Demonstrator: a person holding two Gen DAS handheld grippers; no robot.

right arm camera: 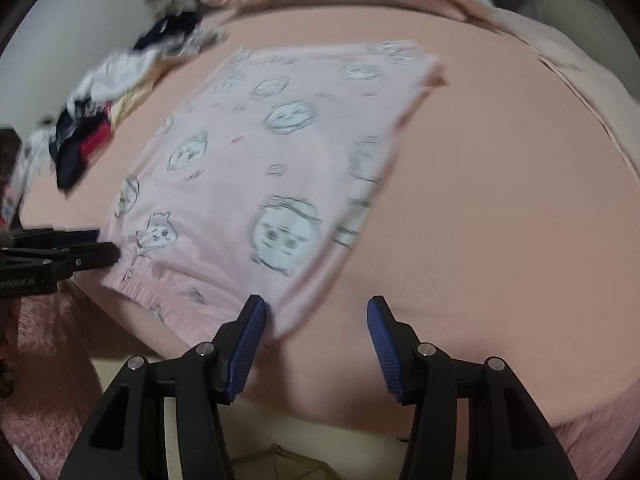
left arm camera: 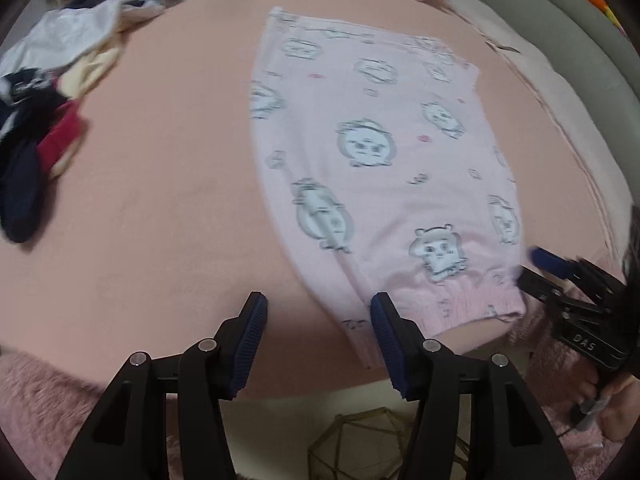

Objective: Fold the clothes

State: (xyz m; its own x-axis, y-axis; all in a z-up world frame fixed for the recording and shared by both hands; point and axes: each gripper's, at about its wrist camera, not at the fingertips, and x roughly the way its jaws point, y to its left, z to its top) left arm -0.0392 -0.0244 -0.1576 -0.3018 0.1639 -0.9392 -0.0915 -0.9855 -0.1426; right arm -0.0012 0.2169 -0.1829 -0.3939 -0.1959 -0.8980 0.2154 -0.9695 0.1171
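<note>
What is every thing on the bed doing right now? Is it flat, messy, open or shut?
Pale pink cartoon-print garment: spread flat on the bed, partly folded, ribbed hem nearest.
Heap of dark, white and red clothes: crumpled, unfolded, apart from the garment.
Peach bed sheet: smooth.
Left hand-held gripper: open, holding nothing, at the hem's left end.
Right hand-held gripper: open, holding nothing, at the hem's right corner.

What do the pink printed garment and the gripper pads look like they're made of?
Pink printed garment: soft knit or fleece by its matte, slightly fuzzy look, with a gathered ribbed hem. Pads on the left tool: blue, finely ridged, probably rubber or soft plastic.
</note>
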